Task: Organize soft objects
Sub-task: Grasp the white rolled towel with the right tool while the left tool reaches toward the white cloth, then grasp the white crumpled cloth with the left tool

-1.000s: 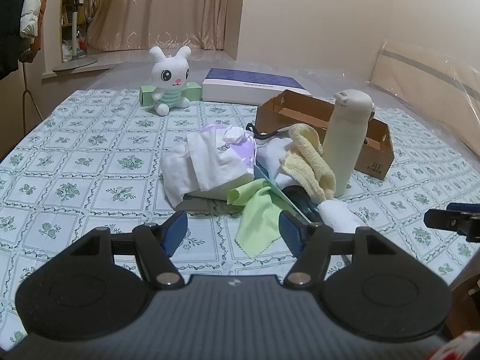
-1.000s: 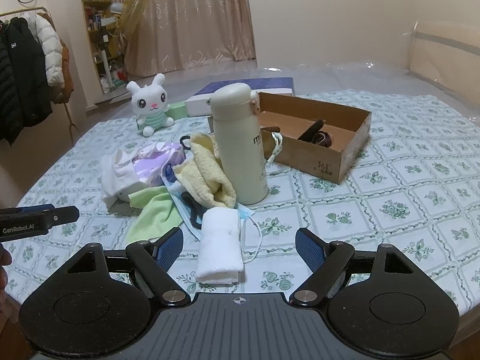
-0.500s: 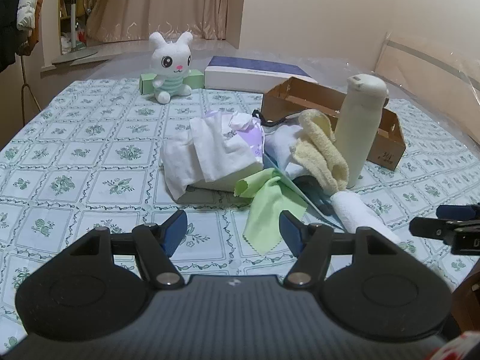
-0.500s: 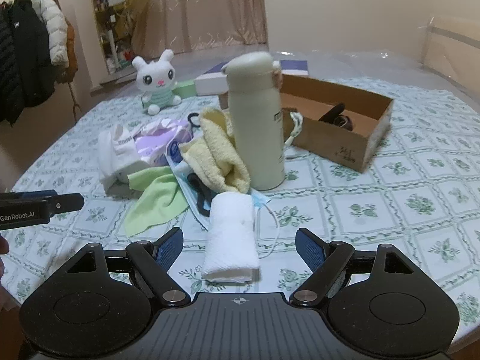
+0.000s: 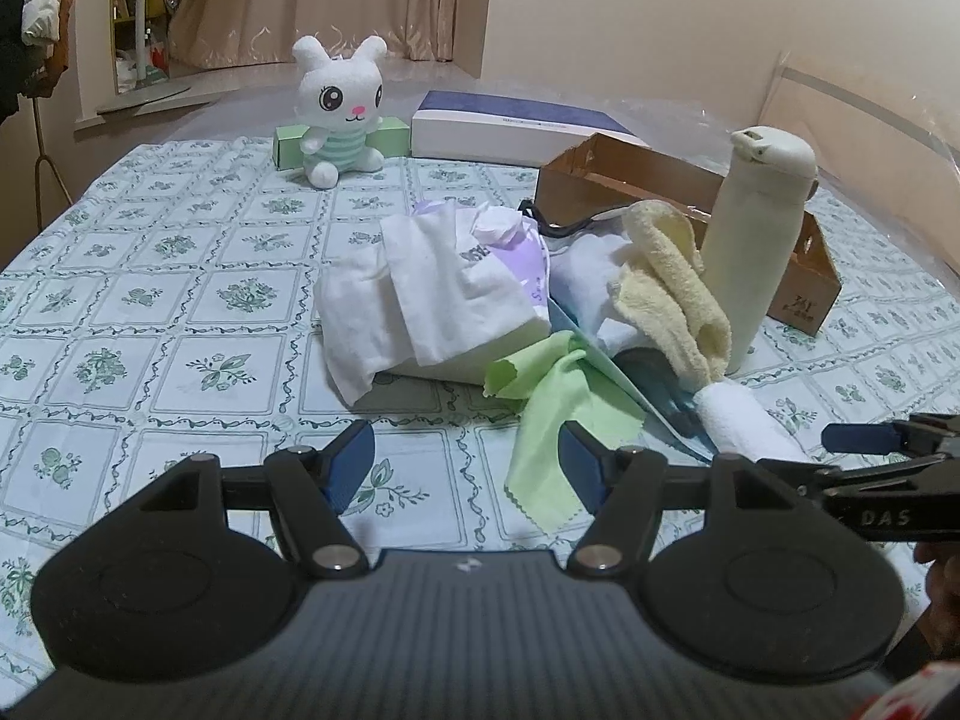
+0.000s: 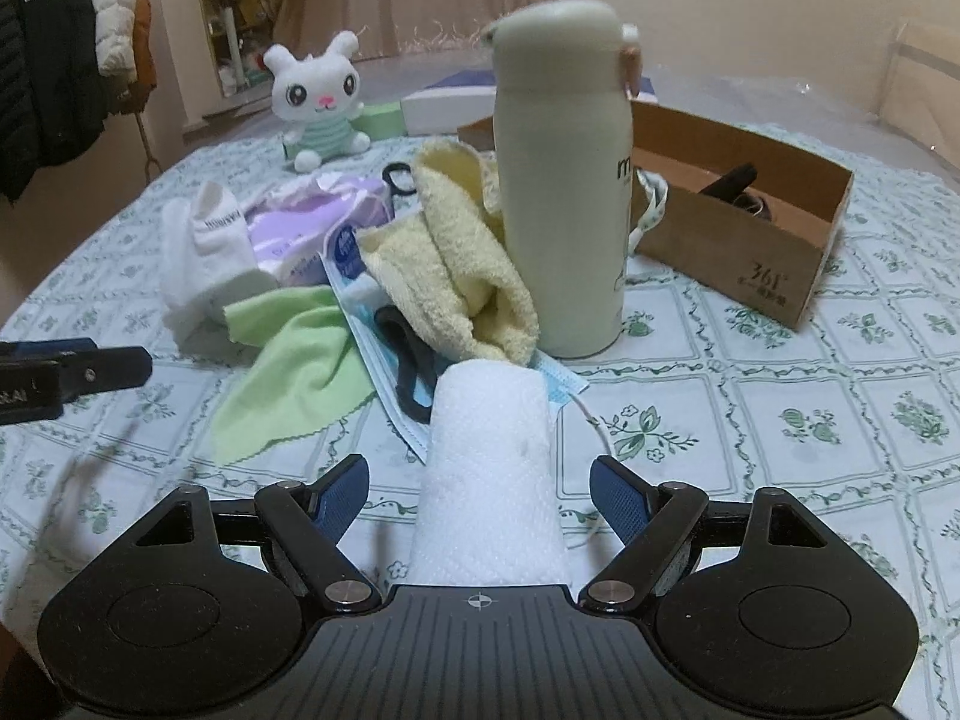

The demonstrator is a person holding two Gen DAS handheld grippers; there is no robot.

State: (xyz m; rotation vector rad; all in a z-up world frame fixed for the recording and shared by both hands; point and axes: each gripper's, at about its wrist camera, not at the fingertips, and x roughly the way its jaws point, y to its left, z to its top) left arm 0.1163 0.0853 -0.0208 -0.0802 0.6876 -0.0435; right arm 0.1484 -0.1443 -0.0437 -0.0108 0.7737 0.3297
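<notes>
Jaws of my right gripper (image 6: 480, 495) stand open astride the rolled white towel (image 6: 489, 468), its long axis pointing straight ahead between them.

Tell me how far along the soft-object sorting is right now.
Nothing looks sorted yet: the yellow towel, green cloth, white cloth and face mask all lie heaped beside the bottle. In hand: the right gripper is open, straddling the rolled white towel, not yet closed. The left gripper is open and empty. Everything remains.
</notes>
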